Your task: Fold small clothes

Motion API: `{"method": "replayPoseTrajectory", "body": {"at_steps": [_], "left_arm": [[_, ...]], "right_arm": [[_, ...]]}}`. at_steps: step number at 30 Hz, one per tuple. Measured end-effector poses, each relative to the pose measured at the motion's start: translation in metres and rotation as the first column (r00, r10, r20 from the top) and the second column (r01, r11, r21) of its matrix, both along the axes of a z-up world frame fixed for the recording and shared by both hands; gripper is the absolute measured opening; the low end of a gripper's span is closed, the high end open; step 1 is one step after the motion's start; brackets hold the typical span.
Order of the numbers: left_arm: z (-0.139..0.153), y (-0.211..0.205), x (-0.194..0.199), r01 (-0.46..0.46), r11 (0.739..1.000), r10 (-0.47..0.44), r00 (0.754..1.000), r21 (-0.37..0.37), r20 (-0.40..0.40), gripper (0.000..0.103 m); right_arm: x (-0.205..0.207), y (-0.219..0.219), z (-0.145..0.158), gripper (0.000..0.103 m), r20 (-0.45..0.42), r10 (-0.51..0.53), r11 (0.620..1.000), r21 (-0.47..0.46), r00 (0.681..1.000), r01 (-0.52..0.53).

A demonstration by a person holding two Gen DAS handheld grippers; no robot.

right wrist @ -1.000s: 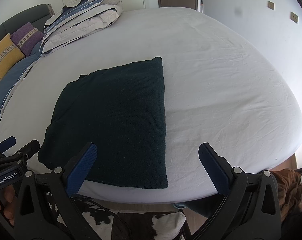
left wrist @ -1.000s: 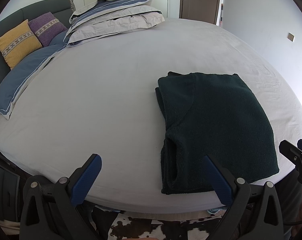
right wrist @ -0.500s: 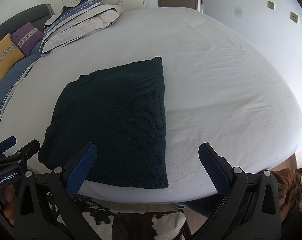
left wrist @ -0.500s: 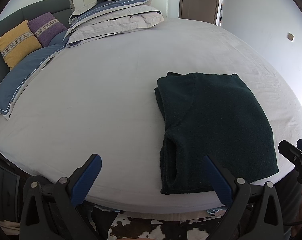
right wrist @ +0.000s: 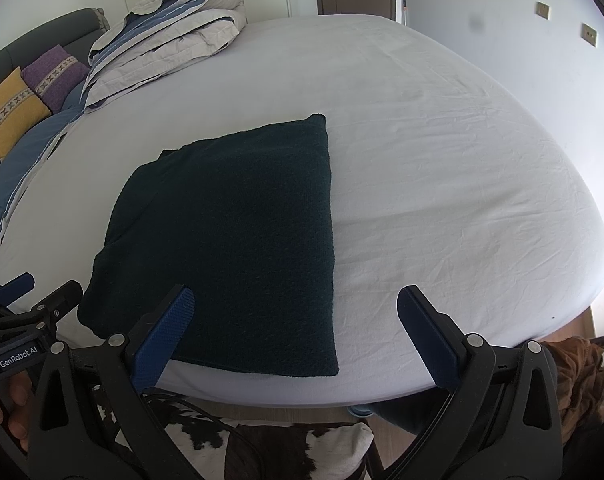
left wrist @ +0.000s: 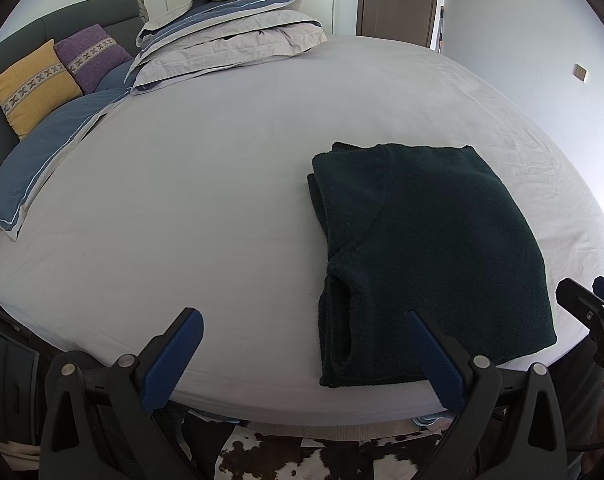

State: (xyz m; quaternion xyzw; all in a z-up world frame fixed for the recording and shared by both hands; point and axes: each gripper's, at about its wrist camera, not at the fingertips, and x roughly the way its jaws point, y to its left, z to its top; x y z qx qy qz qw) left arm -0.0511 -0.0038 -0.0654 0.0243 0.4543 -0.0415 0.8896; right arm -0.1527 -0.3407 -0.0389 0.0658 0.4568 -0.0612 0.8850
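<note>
A dark green knitted garment (left wrist: 422,248) lies folded into a rectangle near the front edge of the white bed (left wrist: 206,208); it also shows in the right wrist view (right wrist: 230,232). My left gripper (left wrist: 306,356) is open and empty, held at the bed's front edge, left of the garment. My right gripper (right wrist: 298,332) is open and empty, at the front edge by the garment's right front corner. Each gripper shows at the edge of the other's view: the right gripper (left wrist: 590,312) and the left gripper (right wrist: 26,312).
Folded grey and blue bedding (left wrist: 230,36) is stacked at the back of the bed. A yellow cushion (left wrist: 32,88) and a purple cushion (left wrist: 92,56) lean on the dark headboard at the left. A cowhide rug (right wrist: 270,452) lies below the bed's front edge.
</note>
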Motion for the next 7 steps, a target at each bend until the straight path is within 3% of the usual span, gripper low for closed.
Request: {"method": "replayPoseTrajectory", "body": {"at_steps": [7], "left_arm": [[0.0005,0.0019,0.0015,0.004,1.000,-0.004,1.000,0.001,-0.001,0.103]], "right_arm": [[-0.0003,0.0009,-0.0006,0.103,-0.001,0.002,1.000,0.000,1.000,-0.002]]}}
